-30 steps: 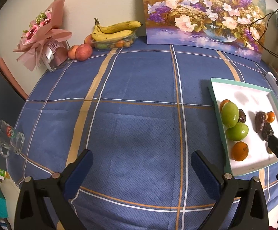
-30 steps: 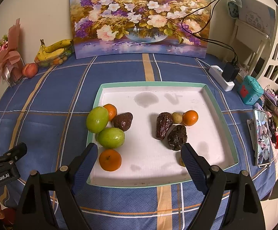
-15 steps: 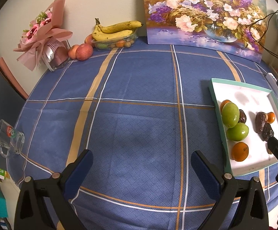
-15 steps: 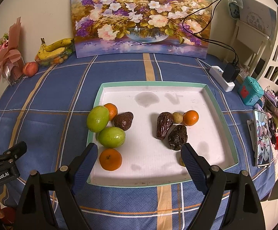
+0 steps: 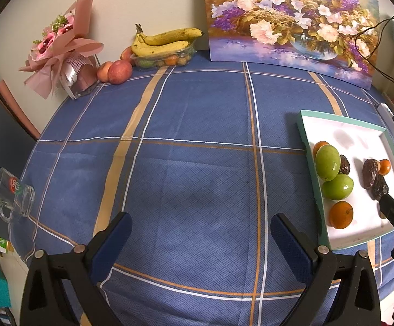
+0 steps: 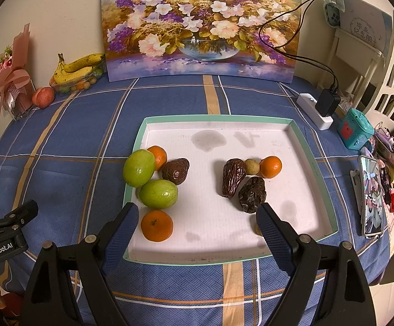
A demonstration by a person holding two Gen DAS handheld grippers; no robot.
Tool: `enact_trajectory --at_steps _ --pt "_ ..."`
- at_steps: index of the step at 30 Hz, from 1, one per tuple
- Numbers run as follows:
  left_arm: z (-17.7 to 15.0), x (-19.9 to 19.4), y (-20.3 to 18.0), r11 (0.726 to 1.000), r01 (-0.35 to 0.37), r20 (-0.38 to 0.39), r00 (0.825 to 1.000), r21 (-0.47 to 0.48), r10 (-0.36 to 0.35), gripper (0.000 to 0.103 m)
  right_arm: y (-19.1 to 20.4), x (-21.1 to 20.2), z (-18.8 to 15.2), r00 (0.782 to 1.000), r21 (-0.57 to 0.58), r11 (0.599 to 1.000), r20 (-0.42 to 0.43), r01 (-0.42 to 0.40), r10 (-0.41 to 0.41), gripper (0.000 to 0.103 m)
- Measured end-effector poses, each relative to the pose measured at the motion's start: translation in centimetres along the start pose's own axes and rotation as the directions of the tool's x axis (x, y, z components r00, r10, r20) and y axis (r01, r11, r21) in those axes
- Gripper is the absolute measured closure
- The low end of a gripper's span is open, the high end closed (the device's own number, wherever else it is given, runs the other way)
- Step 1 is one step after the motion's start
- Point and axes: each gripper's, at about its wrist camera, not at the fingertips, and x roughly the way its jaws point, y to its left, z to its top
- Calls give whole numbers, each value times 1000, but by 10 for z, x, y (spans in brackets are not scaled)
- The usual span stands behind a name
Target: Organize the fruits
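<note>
A white tray with a teal rim lies on the blue checked cloth. On its left lie two green fruits, two oranges and a dark date. On its right lie two dates, a small yellowish fruit and an orange. My right gripper is open and empty, low over the tray's near edge. My left gripper is open and empty over bare cloth, left of the tray.
At the back stand a flower painting, bananas on a fruit box, apples and a pink bouquet. A glass mug lies at the left edge. A power strip, teal box and phone sit right.
</note>
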Motion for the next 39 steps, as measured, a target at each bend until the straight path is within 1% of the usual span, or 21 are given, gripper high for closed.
enact_trajectory --at_steps 24,39 --pt "-1 1 -2 1000 9 -4 1000 0 -9 0 0 0 0 1000 0 1000 -1 0 0 14" --pt "0 -2 -3 1000 2 0 1000 0 -2 0 0 0 0 1000 0 1000 -2 0 0 14"
